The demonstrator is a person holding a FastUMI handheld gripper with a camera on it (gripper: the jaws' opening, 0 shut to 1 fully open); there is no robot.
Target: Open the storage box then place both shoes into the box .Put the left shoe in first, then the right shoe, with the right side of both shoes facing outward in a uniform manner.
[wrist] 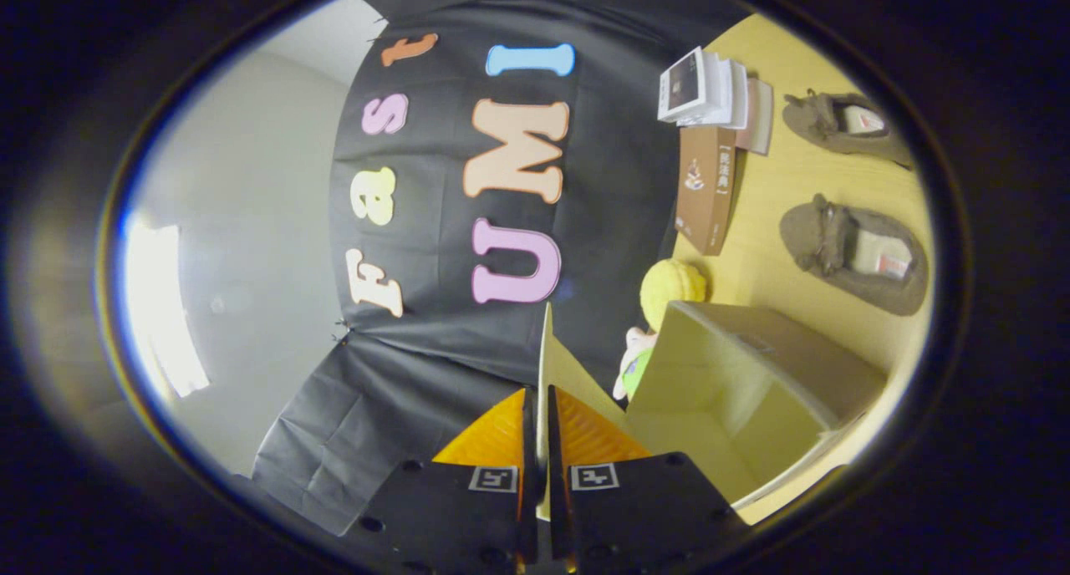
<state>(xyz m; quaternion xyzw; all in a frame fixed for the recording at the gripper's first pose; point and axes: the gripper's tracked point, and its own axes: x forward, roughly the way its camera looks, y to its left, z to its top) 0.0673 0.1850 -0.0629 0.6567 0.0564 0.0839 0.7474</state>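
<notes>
- Gripper view: claw (540, 429) pinched nearly closed on the box's (752, 374) raised lid (547, 366); box looks open.
- Both shoes, near (853, 253) and far (844, 124), lie on the counter (786, 199) beyond; neither packed yet.

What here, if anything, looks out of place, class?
Nothing looks damaged or spilled. The gripper pinches the storage box lid, lifted open; both shoes lie on the table, not yet boxed.
</notes>
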